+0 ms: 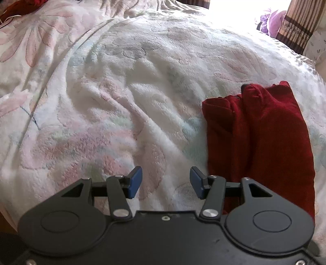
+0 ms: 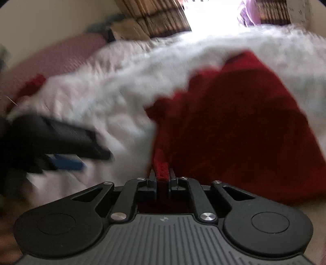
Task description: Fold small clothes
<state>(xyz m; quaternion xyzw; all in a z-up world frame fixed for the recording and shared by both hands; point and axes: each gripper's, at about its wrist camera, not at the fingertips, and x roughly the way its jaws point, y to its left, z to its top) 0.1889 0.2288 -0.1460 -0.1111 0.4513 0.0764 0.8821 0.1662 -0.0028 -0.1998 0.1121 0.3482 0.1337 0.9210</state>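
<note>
A dark red knitted garment [image 1: 258, 132] lies folded lengthwise on the white floral blanket [image 1: 122, 91], at the right of the left wrist view. My left gripper [image 1: 166, 182] hovers just left of its near end, open, with nothing between its blue pads. In the blurred right wrist view the same red garment [image 2: 234, 126] fills the right half. My right gripper [image 2: 162, 177] is shut on its near edge, a red fold pinched between the fingers. The left gripper [image 2: 61, 146] shows as a dark blur at the left of that view.
More red cloth [image 1: 24, 6] lies at the far left corner of the bed. Striped curtains [image 1: 299, 26] and a purple bundle [image 1: 273, 20] stand beyond the far edge by a bright window. The blanket [image 2: 101, 97] spreads wide to the left of the garment.
</note>
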